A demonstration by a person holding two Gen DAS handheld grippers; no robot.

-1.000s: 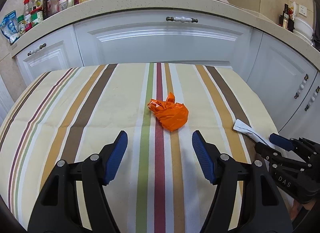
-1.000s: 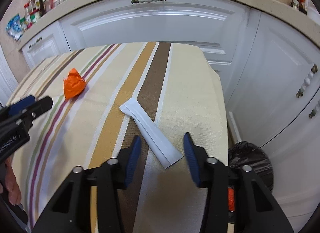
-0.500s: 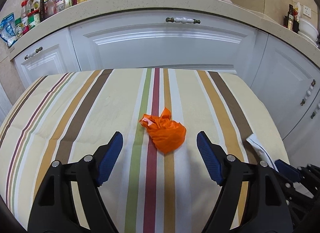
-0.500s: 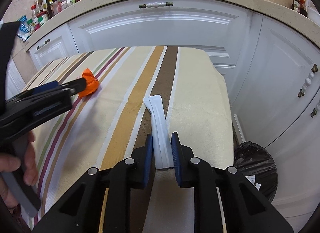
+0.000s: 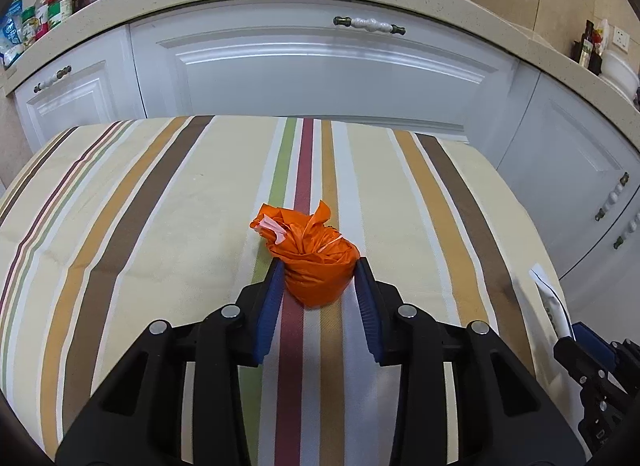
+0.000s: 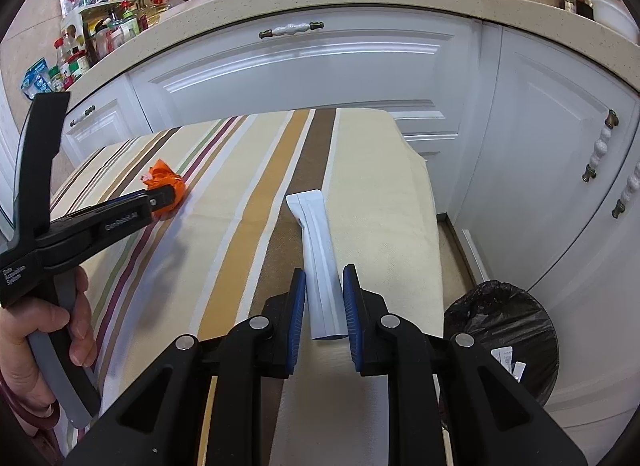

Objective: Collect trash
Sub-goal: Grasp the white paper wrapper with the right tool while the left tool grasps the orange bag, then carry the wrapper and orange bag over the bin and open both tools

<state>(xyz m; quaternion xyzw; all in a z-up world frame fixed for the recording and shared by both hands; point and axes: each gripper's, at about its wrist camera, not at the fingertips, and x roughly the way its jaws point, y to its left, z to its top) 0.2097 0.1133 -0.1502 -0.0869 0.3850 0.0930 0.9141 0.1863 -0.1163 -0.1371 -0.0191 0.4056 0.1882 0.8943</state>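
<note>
A crumpled orange wrapper (image 5: 316, 262) lies on the striped tablecloth (image 5: 160, 234). My left gripper (image 5: 319, 266) is shut on it, both blue pads pressing its sides. It also shows in the right wrist view (image 6: 164, 185), with the left gripper (image 6: 166, 197) around it. A long flat white packet (image 6: 320, 258) lies on the brown stripe near the table's right edge. My right gripper (image 6: 323, 278) is shut on its near end. The packet's far end shows in the left wrist view (image 5: 554, 302).
A bin with a black liner (image 6: 504, 330) stands on the floor right of the table, with white scraps inside. White cabinets (image 5: 320, 77) and a counter with jars (image 6: 92, 37) stand behind the table.
My left gripper moved forward and shut on the orange wrapper. My right gripper stayed closed on the white packet.
</note>
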